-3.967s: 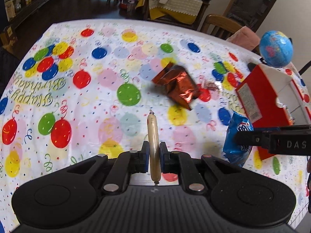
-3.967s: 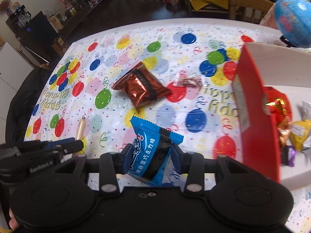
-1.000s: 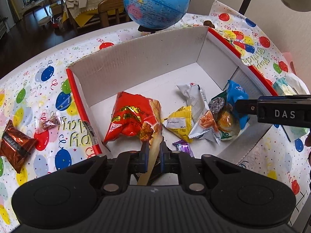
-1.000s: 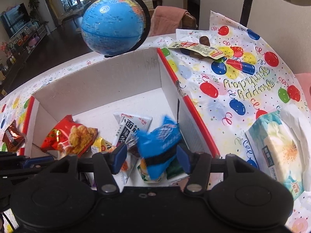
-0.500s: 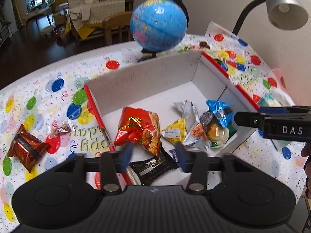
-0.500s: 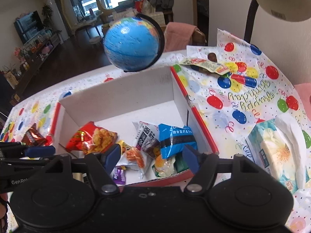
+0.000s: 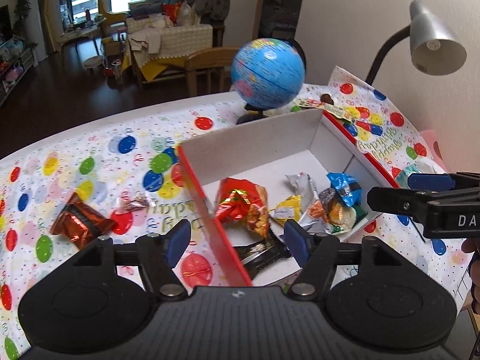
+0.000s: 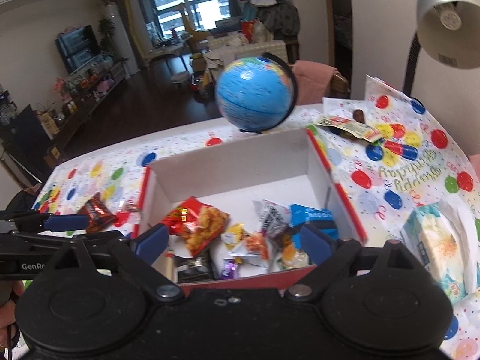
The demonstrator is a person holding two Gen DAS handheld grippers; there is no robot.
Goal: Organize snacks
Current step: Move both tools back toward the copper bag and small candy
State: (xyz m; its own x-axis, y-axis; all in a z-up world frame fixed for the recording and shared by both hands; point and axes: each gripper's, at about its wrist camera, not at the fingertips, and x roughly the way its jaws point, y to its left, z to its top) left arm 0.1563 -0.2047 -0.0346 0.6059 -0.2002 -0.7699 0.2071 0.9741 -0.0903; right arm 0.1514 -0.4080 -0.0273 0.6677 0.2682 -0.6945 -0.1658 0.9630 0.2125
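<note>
Left wrist view: the box (image 7: 249, 141), white inside with red outer walls, sits on the balloon-print tablecloth (image 7: 90, 156) and holds most of the snacks. Inside it lie a red bag (image 7: 240, 204), a yellow packet (image 7: 288, 208), a silver packet (image 7: 301, 181), a blue packet (image 7: 343, 184) and a black bar (image 7: 261, 253) at the near wall. The right wrist view shows the same pile, plus a small purple sweet (image 8: 229, 268) near the front wall.

Status, as judged from the layout: the bulk of the sorting is done. Two items remain outside the box on the cloth to its left: a copper foil packet (image 7: 79, 222) and a small clear-wrapped sweet (image 7: 135, 202), lying near each other but apart. A further wrapper (image 8: 348, 124) lies beyond the box beside the globe (image 7: 268, 73); whether it counts as a snack to be sorted cannot be determined.

Tongs: the left gripper (image 7: 237, 238) has its fingers spread wide and holds nothing; it hovers over the box's left wall. The right gripper (image 8: 234, 240) is likewise spread and empty, above the near end of the box.

Surroundings: a tissue pack (image 8: 441, 240) lies right of the box, and a desk lamp (image 7: 435, 42) stands behind it.
</note>
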